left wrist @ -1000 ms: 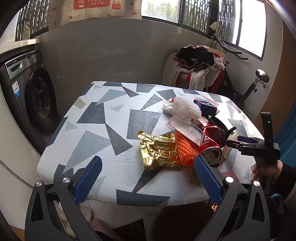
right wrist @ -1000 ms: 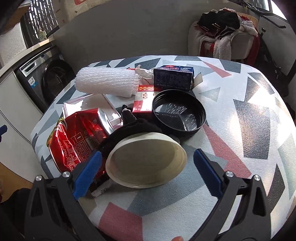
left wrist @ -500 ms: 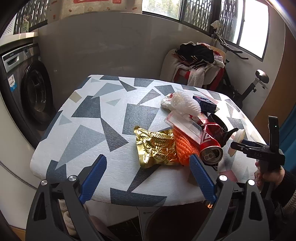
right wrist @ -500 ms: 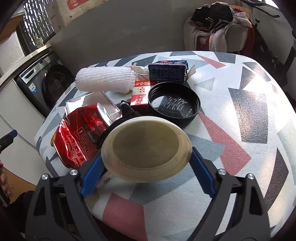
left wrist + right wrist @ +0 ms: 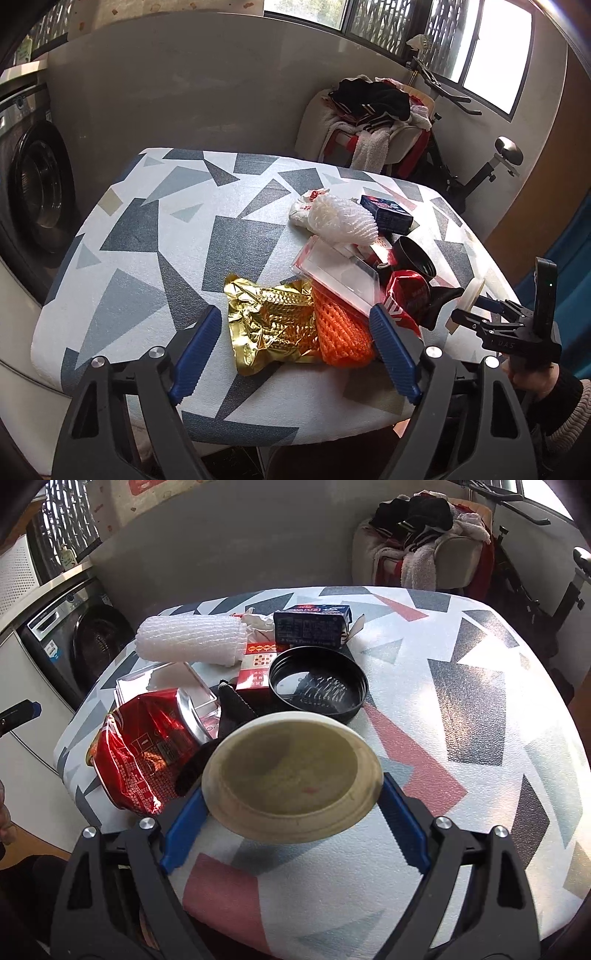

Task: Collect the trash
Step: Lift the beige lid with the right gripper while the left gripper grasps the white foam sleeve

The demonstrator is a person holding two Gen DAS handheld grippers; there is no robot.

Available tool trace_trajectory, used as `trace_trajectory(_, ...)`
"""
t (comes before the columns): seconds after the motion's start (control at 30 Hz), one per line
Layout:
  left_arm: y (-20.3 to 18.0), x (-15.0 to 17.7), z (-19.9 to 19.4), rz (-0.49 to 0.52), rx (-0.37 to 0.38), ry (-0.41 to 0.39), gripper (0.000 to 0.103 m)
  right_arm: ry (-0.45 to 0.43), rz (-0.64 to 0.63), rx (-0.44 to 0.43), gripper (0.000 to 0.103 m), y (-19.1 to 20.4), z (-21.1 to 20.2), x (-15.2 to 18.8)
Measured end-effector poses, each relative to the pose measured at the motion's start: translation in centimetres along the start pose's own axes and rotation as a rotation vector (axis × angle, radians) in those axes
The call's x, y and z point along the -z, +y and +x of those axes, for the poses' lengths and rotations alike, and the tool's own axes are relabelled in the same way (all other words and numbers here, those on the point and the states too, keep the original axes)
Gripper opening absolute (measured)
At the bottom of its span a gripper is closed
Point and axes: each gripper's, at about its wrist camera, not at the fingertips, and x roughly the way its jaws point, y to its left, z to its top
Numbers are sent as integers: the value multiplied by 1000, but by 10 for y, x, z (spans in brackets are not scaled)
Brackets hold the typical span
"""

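Right wrist view: the right hand-held gripper [image 5: 291, 808] has its wide-set pads pressed on a beige paper bowl [image 5: 291, 779], lifted clear of the bench [image 5: 461, 738]; this looks like the first piece picked. Everything else lies uncollected on the bench. Just left of the bowl is a crushed red can [image 5: 147, 753], beyond it a black lid [image 5: 317, 690], then a white foam net [image 5: 192, 642] and a blue carton [image 5: 312, 627] at the far edge of the pile.

In the left wrist view the left hand-held gripper [image 5: 299, 343] is open and empty, its jaws having just been closing a little, hovering near a gold wrapper [image 5: 269, 325] and an orange net [image 5: 341, 332]. I judge the wrapper its next target. No bin is clearly in view, so nearly the whole job remains.
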Motion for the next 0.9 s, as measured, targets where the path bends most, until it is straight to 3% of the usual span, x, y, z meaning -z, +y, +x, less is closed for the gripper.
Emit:
trace_trajectory(0.3, -3, -23, 21, -36, 47, 25, 79, -85, 46, 17, 88, -14, -36, -17)
trace_trajectory(0.53, -8, -58, 61, -164, 157, 70, 67, -121, 54, 13, 88, -16, -49, -26)
trace_trajectory(0.73, -25, -91, 106, -166, 94, 83, 67, -124, 33, 19, 88, -11, -52, -23)
trace_trajectory(0.9, -26, -95, 150, -207, 21, 139, 69, -115, 52, 23, 88, -16, -54, -17)
